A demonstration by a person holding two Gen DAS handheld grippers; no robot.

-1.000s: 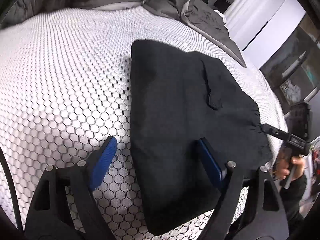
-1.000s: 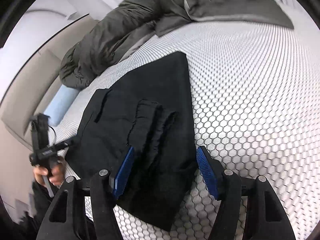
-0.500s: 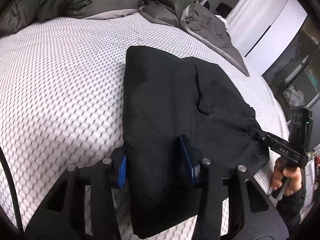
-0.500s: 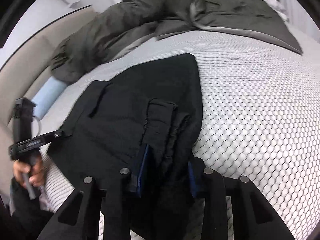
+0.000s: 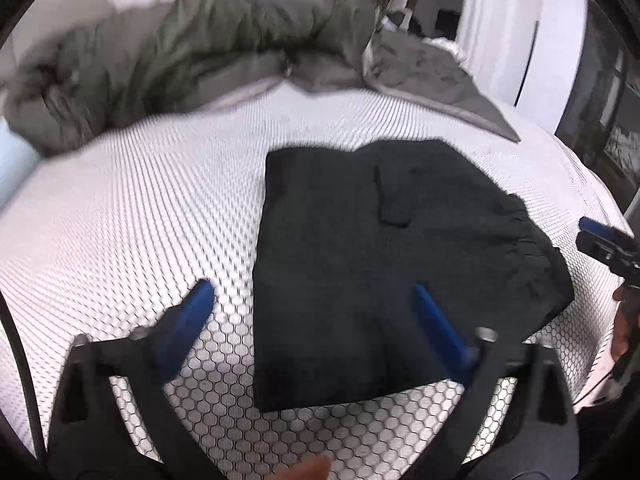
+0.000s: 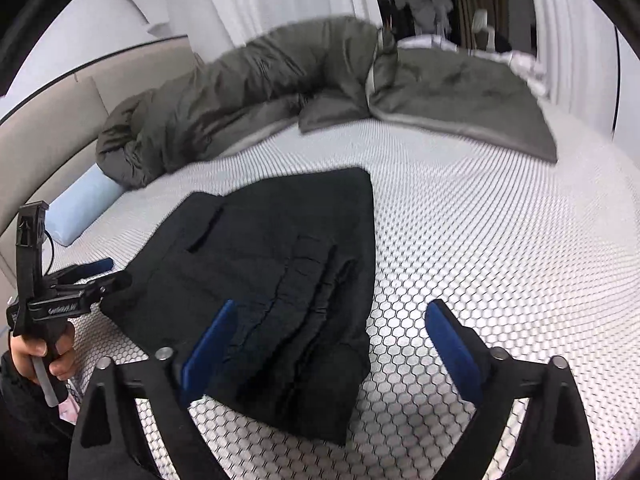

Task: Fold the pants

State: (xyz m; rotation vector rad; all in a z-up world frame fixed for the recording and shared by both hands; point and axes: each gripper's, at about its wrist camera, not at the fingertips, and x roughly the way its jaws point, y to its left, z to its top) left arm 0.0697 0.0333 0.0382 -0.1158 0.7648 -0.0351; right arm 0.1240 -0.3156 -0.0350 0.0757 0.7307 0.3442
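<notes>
The black pants [image 5: 372, 252] lie folded into a flat packet on the white honeycomb-patterned bed [image 5: 132, 216]. My left gripper [image 5: 312, 308] is open and empty, raised above the packet's near edge. In the right wrist view the pants [image 6: 276, 276] show their gathered waistband toward me. My right gripper [image 6: 332, 320] is open and empty above that end. The left gripper also shows in the right wrist view [image 6: 96, 274], beside the packet's left edge. The right gripper shows at the right edge of the left wrist view [image 5: 600, 236].
A bunched grey-green duvet [image 5: 192, 60] lies along the far side of the bed, also in the right wrist view [image 6: 280, 92]. A light blue pillow [image 6: 80, 212] rests by the beige headboard [image 6: 52, 120]. White closet doors [image 5: 520, 40] stand beyond.
Both grippers were closing on the pants half a second ago; now both are open wide and have lifted back. The folded packet lies still on the bed.
</notes>
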